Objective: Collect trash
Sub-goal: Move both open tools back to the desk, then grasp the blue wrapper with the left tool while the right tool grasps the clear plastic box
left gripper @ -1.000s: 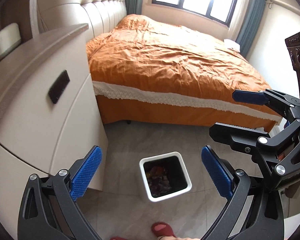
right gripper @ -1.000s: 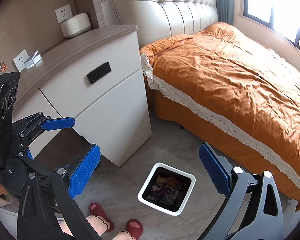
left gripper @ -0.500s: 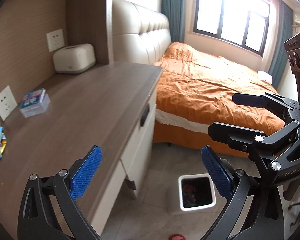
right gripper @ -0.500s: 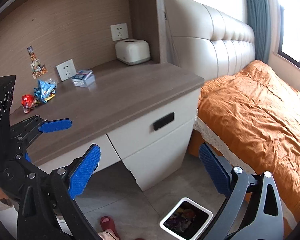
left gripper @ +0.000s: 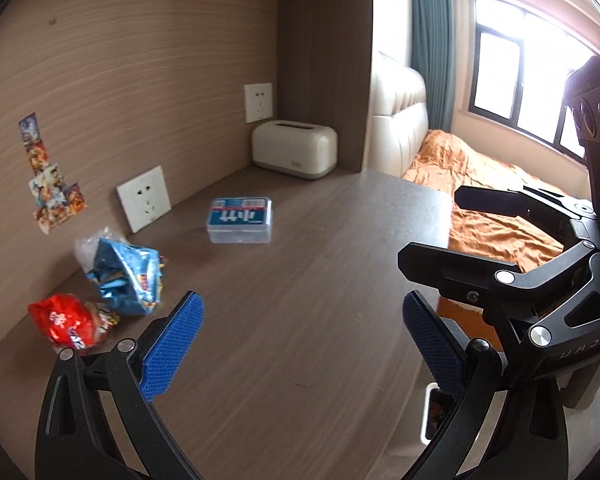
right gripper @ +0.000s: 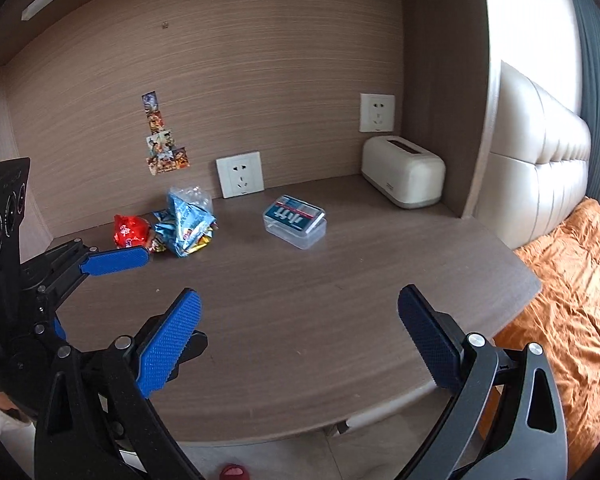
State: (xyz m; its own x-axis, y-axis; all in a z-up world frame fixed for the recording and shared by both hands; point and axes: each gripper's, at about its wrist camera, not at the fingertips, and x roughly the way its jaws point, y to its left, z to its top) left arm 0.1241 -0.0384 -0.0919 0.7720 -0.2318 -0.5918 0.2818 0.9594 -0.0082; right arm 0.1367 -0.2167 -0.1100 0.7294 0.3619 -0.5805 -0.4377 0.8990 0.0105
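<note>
Two wrappers: a red wrapper (right gripper: 130, 231) and a crumpled blue wrapper (right gripper: 188, 224) lie touching at the desk's (right gripper: 300, 300) back left, below the stickers (right gripper: 163, 148).
Left gripper (left gripper: 300, 340): spread wide, empty, above the desk front, near the wrappers.
Plastic box (right gripper: 295, 221): mid-desk, right of the blue wrapper.
Right gripper (right gripper: 300, 330): fingers wide apart, empty, over the desk front.
Tissue box (right gripper: 403, 176): back right corner.
Bin (left gripper: 434, 414): on the floor beside the desk, trash inside.
</note>
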